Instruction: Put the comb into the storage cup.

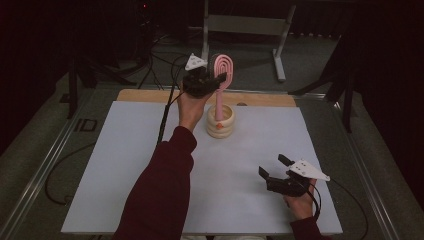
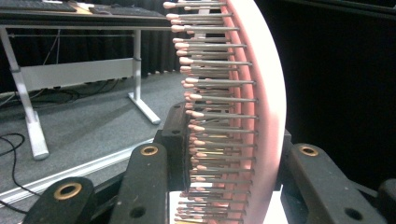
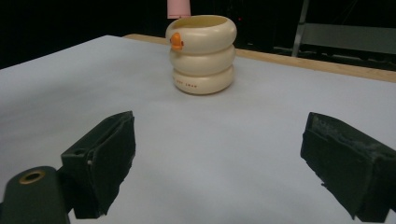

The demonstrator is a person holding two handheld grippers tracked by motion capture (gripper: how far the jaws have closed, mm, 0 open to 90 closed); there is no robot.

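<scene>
A pink hairbrush point(image 1: 220, 80) stands upright with its handle down inside a cream ribbed cup point(image 1: 220, 121) near the back middle of the white board. My left gripper point(image 1: 212, 79) is shut on the brush's head; in the left gripper view the bristles and pink back point(image 2: 261, 116) sit between the two black jaws. In the right gripper view the cup point(image 3: 201, 53) has a small orange knob, and the handle's end point(image 3: 178, 8) pokes above its rim. My right gripper point(image 1: 272, 166) rests open at the front right of the board, holding nothing point(image 3: 217, 170).
The white board point(image 1: 125, 165) lies on a wooden tabletop point(image 1: 150, 95) whose far edge shows behind the cup. Cables trail off the left side and behind. A grey desk frame point(image 1: 250, 25) stands on the floor beyond the table.
</scene>
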